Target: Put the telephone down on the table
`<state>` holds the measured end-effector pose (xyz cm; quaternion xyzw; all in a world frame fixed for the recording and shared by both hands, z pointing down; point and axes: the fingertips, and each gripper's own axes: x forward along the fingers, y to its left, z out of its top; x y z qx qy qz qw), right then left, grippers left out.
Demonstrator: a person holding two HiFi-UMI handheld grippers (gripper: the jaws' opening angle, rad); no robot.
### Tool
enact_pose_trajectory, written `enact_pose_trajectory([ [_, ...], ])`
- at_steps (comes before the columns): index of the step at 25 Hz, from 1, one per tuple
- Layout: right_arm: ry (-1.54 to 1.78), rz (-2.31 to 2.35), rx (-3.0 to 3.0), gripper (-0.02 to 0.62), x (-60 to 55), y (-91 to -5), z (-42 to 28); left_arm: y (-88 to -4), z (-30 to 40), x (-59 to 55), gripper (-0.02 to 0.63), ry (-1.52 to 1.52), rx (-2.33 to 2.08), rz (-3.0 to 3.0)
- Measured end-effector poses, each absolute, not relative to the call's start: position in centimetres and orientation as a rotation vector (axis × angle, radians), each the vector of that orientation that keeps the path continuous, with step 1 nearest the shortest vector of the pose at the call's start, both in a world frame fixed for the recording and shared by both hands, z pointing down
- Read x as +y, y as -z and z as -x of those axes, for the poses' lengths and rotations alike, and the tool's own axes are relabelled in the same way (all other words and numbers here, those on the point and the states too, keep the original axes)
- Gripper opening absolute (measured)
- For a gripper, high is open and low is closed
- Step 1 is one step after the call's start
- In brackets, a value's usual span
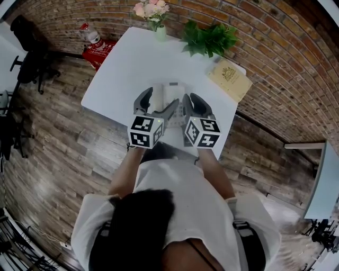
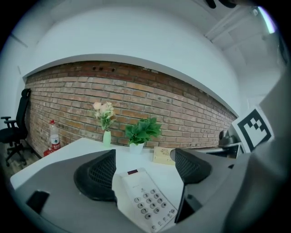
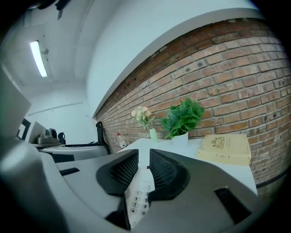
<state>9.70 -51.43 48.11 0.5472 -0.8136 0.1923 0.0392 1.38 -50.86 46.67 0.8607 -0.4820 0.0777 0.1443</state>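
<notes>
I have both grippers out over the near edge of the white rectangular table (image 1: pixel 132 69), side by side, their marker cubes facing up at me in the head view. The white push-button telephone (image 1: pixel 172 95) sits between them at that near edge, its keypad facing up.

The left gripper (image 1: pixel 158 106) has its jaws spread wide. In the left gripper view the telephone (image 2: pixel 143 198) lies in the gap between them. The left pad stands just beside the telephone's side and the right pad is well apart from it, so nothing is clamped there.

The right gripper (image 1: pixel 193 103) is different. In the right gripper view its jaws are drawn in to a narrow slot, and the telephone's (image 3: pixel 140 198) edge runs up into that slot with the dark mesh pads closed against it on both sides. This gripper has hold of the telephone. I cannot tell whether the telephone's base rests flat on the table or sits slightly raised.

At the far end of the table stand a pale green vase of pink flowers (image 1: pixel 153 13) and a leafy green potted plant (image 1: pixel 209 38). A cream book with a gold emblem (image 1: pixel 229 78) lies near the right corner.
</notes>
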Motion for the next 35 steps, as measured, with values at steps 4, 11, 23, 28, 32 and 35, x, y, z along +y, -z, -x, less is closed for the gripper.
enact_pose_trajectory([
  [4,-0.567,-1.688,-2.494,0.064,-50.9,-47.8,-9.9,-45.9,-0.4,-50.5,0.207,-0.194,-1.543,-2.453],
  [11,-0.526,-1.677,-2.492,0.048,-50.0,-47.7,-9.7,-45.6,-0.3,-49.8,0.063,-0.149,-1.574,-2.425],
  [23,-0.347,-1.651,-2.46,0.026,-49.0,-46.4,-9.1,-46.0,-2.3,-48.5,0.026,-0.212,-1.5,-2.48],
  [28,-0.326,-1.646,-2.457,0.026,-48.6,-46.3,-8.9,-45.7,-2.5,-48.2,0.026,-0.21,-1.495,-2.491],
  [32,-0.322,-1.643,-2.447,0.025,-48.4,-46.7,-8.9,-45.8,-2.5,-48.2,0.026,-0.208,-1.496,-2.482],
  [35,-0.316,-1.631,-2.441,0.025,-48.3,-46.8,-8.7,-45.9,-2.5,-48.2,0.026,-0.211,-1.506,-2.475],
])
